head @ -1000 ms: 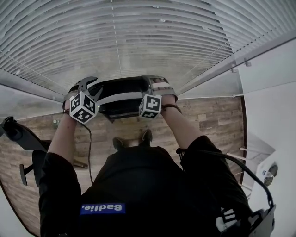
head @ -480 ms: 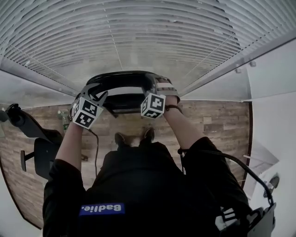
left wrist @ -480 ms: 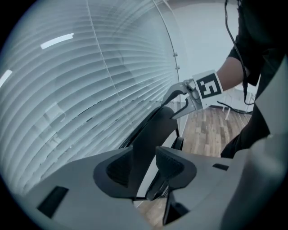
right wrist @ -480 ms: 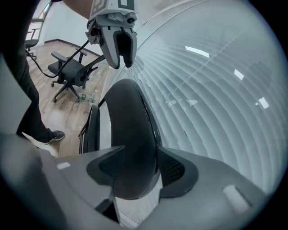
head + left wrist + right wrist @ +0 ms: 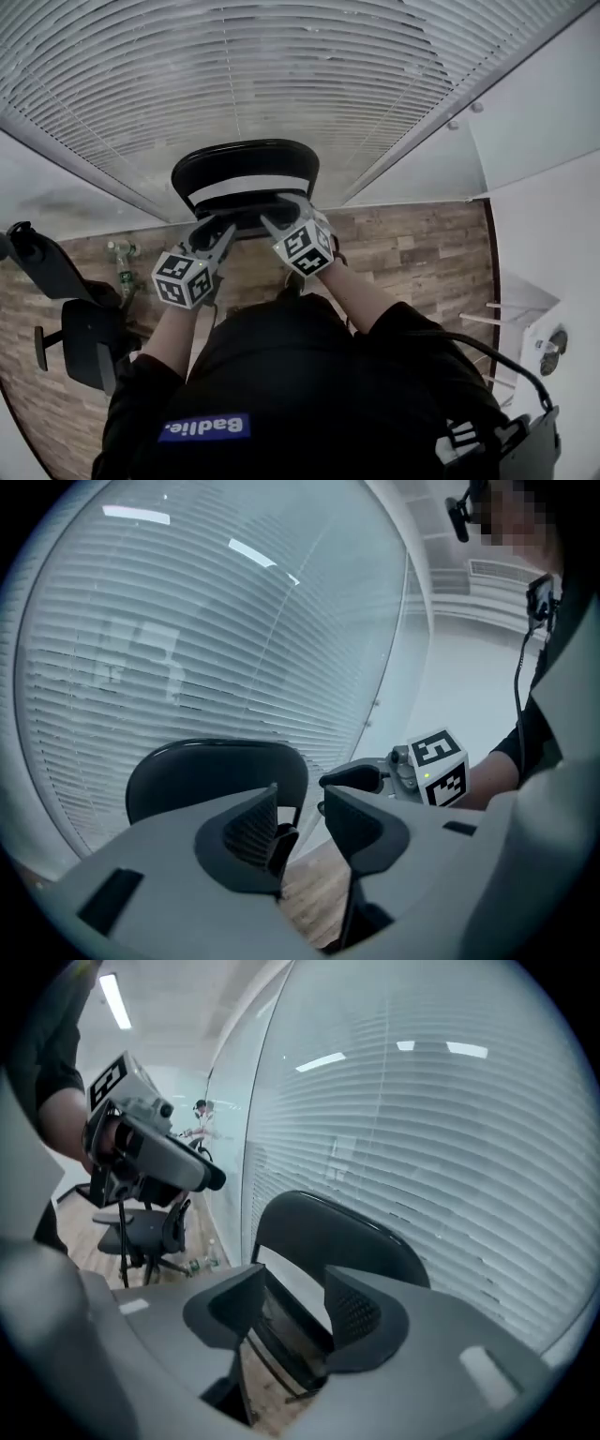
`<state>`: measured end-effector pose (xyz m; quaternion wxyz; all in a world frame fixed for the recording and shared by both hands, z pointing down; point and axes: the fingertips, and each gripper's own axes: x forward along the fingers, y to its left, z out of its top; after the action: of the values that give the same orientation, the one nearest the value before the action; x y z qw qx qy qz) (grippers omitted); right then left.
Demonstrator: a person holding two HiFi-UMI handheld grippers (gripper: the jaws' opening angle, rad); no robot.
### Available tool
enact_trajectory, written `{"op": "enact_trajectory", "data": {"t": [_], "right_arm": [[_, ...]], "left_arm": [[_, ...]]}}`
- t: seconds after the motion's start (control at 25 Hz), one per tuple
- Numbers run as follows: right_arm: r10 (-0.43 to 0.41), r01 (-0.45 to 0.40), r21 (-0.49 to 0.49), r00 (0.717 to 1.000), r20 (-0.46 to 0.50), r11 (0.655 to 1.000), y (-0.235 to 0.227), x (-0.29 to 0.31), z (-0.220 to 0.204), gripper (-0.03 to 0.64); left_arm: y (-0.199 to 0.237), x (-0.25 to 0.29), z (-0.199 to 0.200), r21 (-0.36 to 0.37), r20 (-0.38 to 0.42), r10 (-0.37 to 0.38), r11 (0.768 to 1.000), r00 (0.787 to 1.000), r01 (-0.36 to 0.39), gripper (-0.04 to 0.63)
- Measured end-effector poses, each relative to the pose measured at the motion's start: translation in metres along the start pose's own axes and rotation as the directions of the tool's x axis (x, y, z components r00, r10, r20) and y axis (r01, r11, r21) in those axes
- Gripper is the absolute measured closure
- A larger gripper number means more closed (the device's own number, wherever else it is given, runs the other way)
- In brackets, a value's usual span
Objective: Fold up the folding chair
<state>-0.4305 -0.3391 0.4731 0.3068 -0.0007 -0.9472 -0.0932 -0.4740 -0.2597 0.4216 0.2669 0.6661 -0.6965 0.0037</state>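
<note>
The black folding chair (image 5: 246,164) stands upright close against the glass wall, with its curved backrest toward me. Its backrest (image 5: 206,771) shows beyond the jaws in the left gripper view, and the backrest (image 5: 328,1232) fills the middle of the right gripper view. My left gripper (image 5: 214,234) hovers just short of the chair, open, with nothing between its pads (image 5: 255,822). My right gripper (image 5: 278,214) hangs beside it at the chair's lower edge. Its jaws are closing with nothing between them (image 5: 295,1288). Each gripper sees the other: the right gripper (image 5: 361,780) and the left gripper (image 5: 187,1171).
The glass wall with lowered blinds (image 5: 281,75) runs behind the chair. A black office chair (image 5: 75,328) stands at the left, with bottles (image 5: 120,255) on the wooden floor (image 5: 422,234) near it. A white wall (image 5: 553,234) closes the right side.
Both grippers have come off the two sides of the chair's backrest, drawn back toward me and together in front of it, and rolled. The chair now stands alone against the glass.
</note>
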Motion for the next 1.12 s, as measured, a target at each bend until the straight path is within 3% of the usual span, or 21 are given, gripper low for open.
{"op": "enact_trajectory", "data": {"t": [0.12, 0.24, 0.44, 0.52, 0.76, 1.12], "right_arm": [[-0.019, 0.013, 0.147, 0.999, 0.04, 0.989, 0.041, -0.021, 0.0, 0.437], [-0.047, 0.018, 0.299, 0.995, 0.091, 0.954, 0.073, -0.036, 0.009, 0.462], [-0.088, -0.006, 0.41, 0.974, 0.21, 0.912, 0.117, -0.076, 0.04, 0.562], [-0.093, -0.032, 0.431, 0.96, 0.265, 0.902, 0.126, -0.097, 0.051, 0.611], [-0.036, -0.127, 0.411, 0.93, 0.366, 0.903, 0.144, -0.137, 0.065, 0.615], [-0.011, -0.164, 0.373, 0.905, 0.426, 0.913, 0.136, -0.164, 0.061, 0.615]], "left_arm": [[-0.019, -0.031, -0.017, 0.013, 0.017, -0.088, 0.996, 0.996, 0.088, 0.437], [-0.027, -0.064, -0.024, 0.042, 0.034, -0.146, 0.989, 0.989, 0.144, 0.446], [-0.041, -0.12, -0.026, 0.081, 0.064, -0.19, 0.98, 0.98, 0.185, 0.54], [-0.058, -0.136, -0.021, 0.117, 0.097, -0.205, 0.974, 0.974, 0.193, 0.583], [-0.1, -0.142, -0.016, 0.164, 0.124, -0.231, 0.964, 0.965, 0.21, 0.592], [-0.14, -0.127, -0.019, 0.222, 0.108, -0.243, 0.951, 0.964, 0.215, 0.592]]}}
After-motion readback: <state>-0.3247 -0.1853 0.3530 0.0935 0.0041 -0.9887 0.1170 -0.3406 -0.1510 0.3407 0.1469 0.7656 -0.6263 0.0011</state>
